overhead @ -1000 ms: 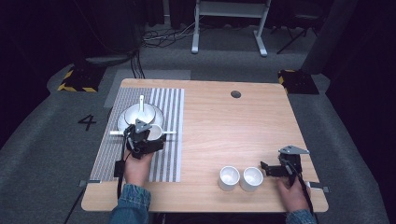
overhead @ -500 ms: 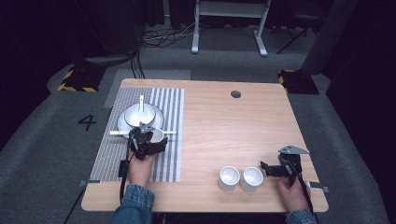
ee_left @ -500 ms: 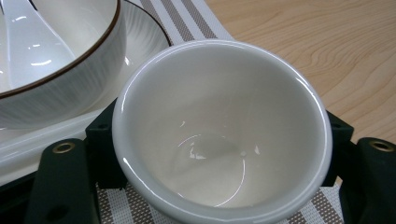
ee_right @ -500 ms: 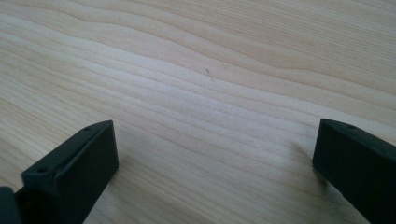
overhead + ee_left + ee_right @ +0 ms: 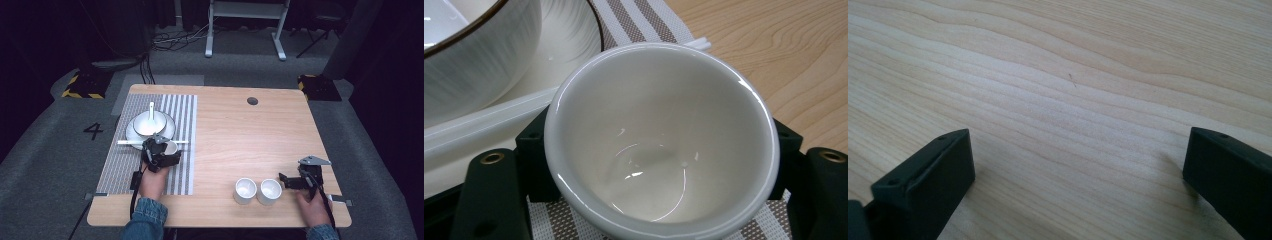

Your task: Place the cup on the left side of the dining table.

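Cup [image 5: 659, 145]: small, white, empty; gripped by the left gripper [image 5: 161, 156] over the striped mat [image 5: 182, 130], just beside the plate [image 5: 135, 134] that carries the bowl [image 5: 148, 122].
Change: over the last second the left gripper has edged slightly with the cup, staying close to the plate.
Left fingers [image 5: 486, 192]: clamped on the cup's sides.
Right gripper [image 5: 295, 181]: idle on the bench [image 5: 250, 135], near two more cups [image 5: 257, 191]; fingers [image 5: 928, 180] wide apart, holding nothing.
Meaning: probably a place setting; this cup looks nearly placed.

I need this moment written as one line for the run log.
left gripper: shut on small cup, over striped mat, beside plate | right gripper: open, empty, right of two cups on table
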Demonstrator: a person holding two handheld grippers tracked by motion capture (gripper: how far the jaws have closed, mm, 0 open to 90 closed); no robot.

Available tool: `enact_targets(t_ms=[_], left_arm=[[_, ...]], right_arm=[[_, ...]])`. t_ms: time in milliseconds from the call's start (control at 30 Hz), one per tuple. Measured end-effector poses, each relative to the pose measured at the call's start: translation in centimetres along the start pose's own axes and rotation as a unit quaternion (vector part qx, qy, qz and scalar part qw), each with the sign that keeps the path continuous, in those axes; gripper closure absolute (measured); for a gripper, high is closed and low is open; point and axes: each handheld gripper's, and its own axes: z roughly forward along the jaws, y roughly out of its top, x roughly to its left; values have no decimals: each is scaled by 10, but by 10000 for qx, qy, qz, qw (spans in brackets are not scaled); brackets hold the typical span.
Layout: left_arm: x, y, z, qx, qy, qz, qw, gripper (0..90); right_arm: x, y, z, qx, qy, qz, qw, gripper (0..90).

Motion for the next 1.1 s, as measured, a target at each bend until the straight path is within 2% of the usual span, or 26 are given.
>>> enact_targets(t_ms=[67, 200, 467, 600, 767, 967, 1100], left_arm=[[1, -1, 0, -36, -31, 16, 10000, 267], [-1, -2, 0, -14, 41, 132, 9999, 267], [1, -5, 0, -62, -55, 16, 10000, 260], [-2, -6, 1, -61, 78, 119, 9999, 232], [-1, -5, -9, -288, 59, 87, 9995, 215], [1, -2, -20, -337, -174, 50, 9993, 238], [1, -1, -30, -438, -185, 76, 9988, 233]], right_arm=[[0, 0, 0, 0, 1, 2, 10000, 1], [0, 0, 0, 0, 1, 1, 10000, 1], [0, 0, 0, 0, 1, 2, 10000, 1], [0, 0, 0, 0, 1, 0, 10000, 1], [0, 0, 0, 3, 1, 8, 10000, 1], [0, 0, 0, 0, 1, -1, 10000, 1], [0, 0, 0, 0, 1, 2, 10000, 1]])
